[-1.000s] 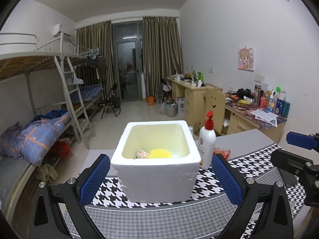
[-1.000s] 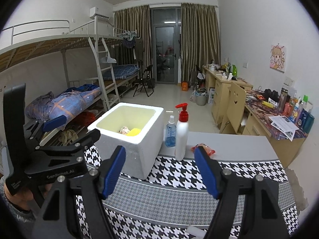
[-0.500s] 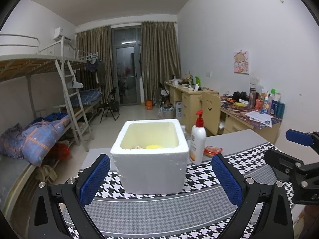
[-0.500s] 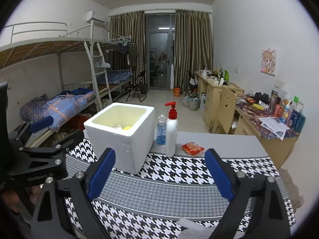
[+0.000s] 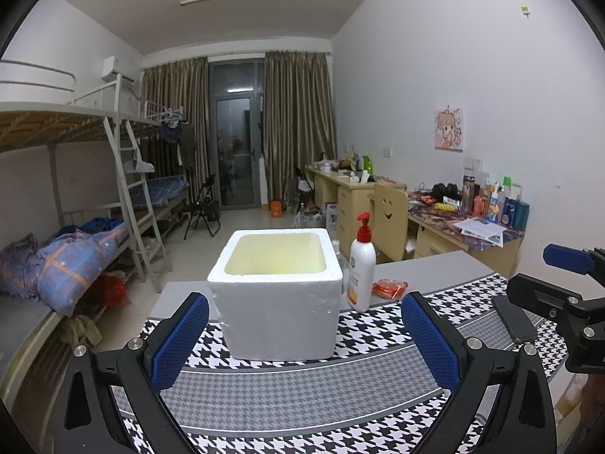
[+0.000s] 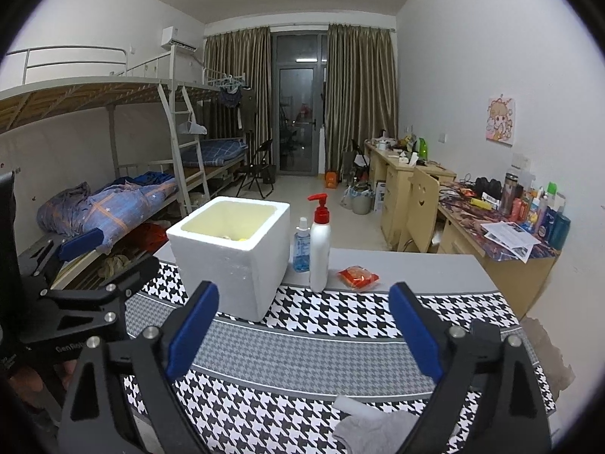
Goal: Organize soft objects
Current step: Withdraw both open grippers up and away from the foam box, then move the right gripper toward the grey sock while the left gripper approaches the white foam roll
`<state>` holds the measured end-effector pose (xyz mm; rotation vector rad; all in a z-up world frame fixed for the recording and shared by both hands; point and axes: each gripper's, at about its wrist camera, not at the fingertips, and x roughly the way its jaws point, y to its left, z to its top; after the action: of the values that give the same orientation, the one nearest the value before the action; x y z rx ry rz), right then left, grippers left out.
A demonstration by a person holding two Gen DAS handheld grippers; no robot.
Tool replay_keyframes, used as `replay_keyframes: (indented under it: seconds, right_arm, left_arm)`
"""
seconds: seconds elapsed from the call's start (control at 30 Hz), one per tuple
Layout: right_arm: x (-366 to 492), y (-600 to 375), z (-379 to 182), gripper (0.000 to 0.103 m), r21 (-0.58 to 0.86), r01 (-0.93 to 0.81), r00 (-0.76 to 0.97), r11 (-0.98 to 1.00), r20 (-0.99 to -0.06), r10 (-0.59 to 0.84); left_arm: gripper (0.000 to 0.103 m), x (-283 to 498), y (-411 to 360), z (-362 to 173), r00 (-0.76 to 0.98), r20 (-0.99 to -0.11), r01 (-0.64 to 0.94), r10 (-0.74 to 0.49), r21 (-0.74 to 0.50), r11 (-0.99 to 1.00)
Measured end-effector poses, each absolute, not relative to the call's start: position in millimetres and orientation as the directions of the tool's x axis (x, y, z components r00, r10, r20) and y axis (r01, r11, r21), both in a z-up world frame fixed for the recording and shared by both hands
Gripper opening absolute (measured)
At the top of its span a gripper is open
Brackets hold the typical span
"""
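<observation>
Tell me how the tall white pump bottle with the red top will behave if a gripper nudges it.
The pump bottle stands tall on a narrow base, so a high push would probably tip it. Its smooth plastic looks slippery. Falling left, it may hit the small blue bottle beside it.

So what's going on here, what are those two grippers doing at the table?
A person holds a gripper in each hand over a houndstooth mat. Both the left gripper and the right gripper are open and empty; the right jaws have just been opening. A white foam box stands ahead with something yellow inside. A grey cloth lies near the right gripper, not yet picked up.
</observation>
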<state>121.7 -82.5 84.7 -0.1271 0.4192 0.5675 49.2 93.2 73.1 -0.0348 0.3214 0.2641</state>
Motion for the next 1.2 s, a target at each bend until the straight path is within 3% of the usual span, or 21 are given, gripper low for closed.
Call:
replay_keyframes:
  seconds: [0.57, 1.2]
  right_arm:
    - [116.4, -107.5, 53.4, 0.094, 0.019, -0.495, 0.784, 0.869, -0.422, 0.456]
    - [117.3, -148.7, 35.9, 0.094, 0.068, -0.433, 0.803, 0.899, -0.424, 0.418]
  left_arm:
    - [0.102, 40.0, 66.9, 50.7, 0.927, -0.285, -0.245, 0.243, 0.029, 0.969]
    - [0.102, 40.8, 33.6, 36.0, 0.941, -0.315, -0.14, 0.124, -0.028, 0.99]
